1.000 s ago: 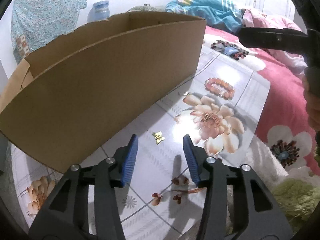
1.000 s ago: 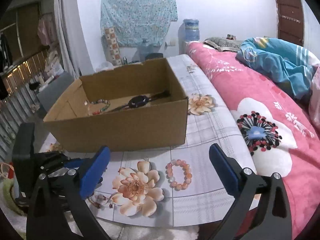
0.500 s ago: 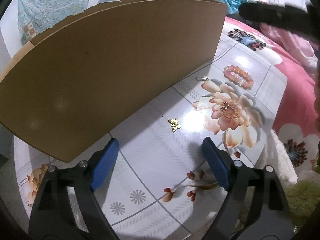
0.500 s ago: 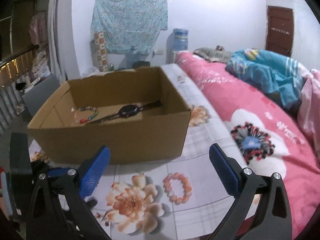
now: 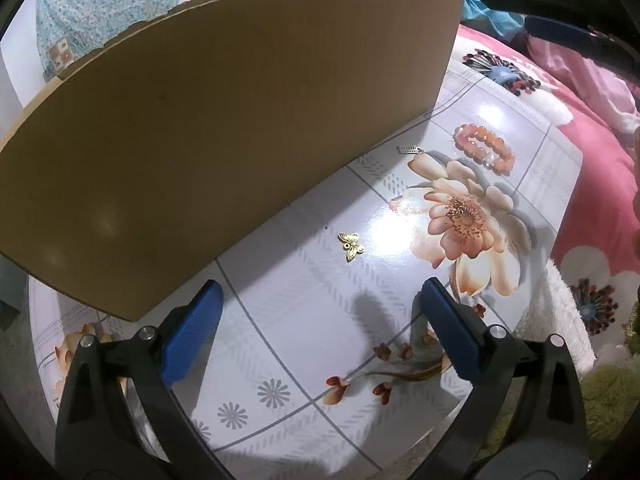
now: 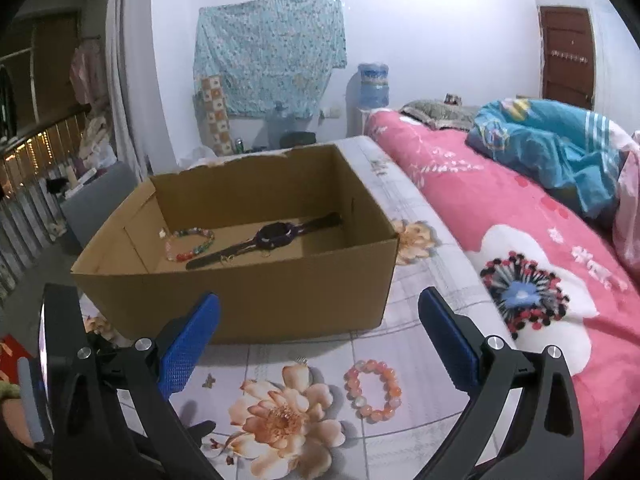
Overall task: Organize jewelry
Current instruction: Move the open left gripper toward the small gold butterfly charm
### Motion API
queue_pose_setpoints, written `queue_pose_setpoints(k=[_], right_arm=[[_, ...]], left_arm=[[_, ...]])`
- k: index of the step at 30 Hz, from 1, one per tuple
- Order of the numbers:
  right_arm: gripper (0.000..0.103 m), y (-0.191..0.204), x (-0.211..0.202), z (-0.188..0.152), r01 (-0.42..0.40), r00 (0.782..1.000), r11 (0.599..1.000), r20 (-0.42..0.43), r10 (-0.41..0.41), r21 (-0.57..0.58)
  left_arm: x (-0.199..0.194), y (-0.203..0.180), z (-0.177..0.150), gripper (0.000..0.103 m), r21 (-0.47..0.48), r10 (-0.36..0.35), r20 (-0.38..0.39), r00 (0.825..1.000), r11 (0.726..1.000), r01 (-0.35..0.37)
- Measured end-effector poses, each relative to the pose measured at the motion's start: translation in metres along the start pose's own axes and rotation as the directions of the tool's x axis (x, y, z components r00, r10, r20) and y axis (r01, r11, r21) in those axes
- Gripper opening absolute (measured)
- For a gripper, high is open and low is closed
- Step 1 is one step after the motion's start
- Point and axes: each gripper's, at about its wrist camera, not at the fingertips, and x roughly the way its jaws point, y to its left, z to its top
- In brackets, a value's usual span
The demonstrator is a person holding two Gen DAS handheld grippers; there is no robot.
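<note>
Since the earlier frame the left gripper has spread its jaws from a narrow gap to their widest, with nothing between them, and its view has closed in on the desk so that the cardboard box wall fills more of it. The right gripper now looks further over the box rim.

Some sorting looks done: inside the box lie a multicoloured bead bracelet, a dark wristwatch and what seem to be small gold pieces beside the strap, too small to name. Three items remain out on the desk, all along the strip between the box's front wall and the desk's front edge: a gold butterfly charm, a small silver piece just beside the base of the box wall, and an orange bead bracelet toward the edge that meets the bed.

The butterfly charm lies ahead of the left jaws, roughly on their centre line, not touching either pad; it is probably the next target. The right jaws also stand wide and empty, and the orange bracelet lies on the desk between and just beyond them, apart from both pads. The charm shows by the right gripper's left-hand pad.
</note>
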Motion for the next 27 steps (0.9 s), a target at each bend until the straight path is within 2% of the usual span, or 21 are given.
queue_pose_setpoints(k=[4, 15, 24, 27], right_arm=[[0.097, -0.003, 0.0, -0.002, -0.024, 1.0, 0.999, -0.012, 0.024, 0.028], [0.097, -0.001, 0.0, -0.003, -0.029, 0.999, 0.999, -0.012, 0.029, 0.016], [0.097, -0.057, -0.015, 0.011, -0.181, 0.984, 0.978, 0.021, 0.18, 0.105], [0.097, -0.08, -0.014, 0.022, -0.291, 0.956, 0.944, 0.015, 0.292, 0.154]], left_arm=[[0.001, -0.001, 0.002, 0.096, -0.001, 0.0, -0.011, 1.0, 1.0, 0.0], [-0.001, 0.0, -0.001, 0.096, -0.008, 0.003, 0.009, 1.0, 1.0, -0.003], [-0.001, 0.001, 0.0, 0.096, -0.011, 0.005, 0.0, 1.0, 1.0, -0.005], [-0.001, 0.001, 0.001, 0.096, -0.011, 0.005, -0.006, 1.0, 1.0, -0.005]])
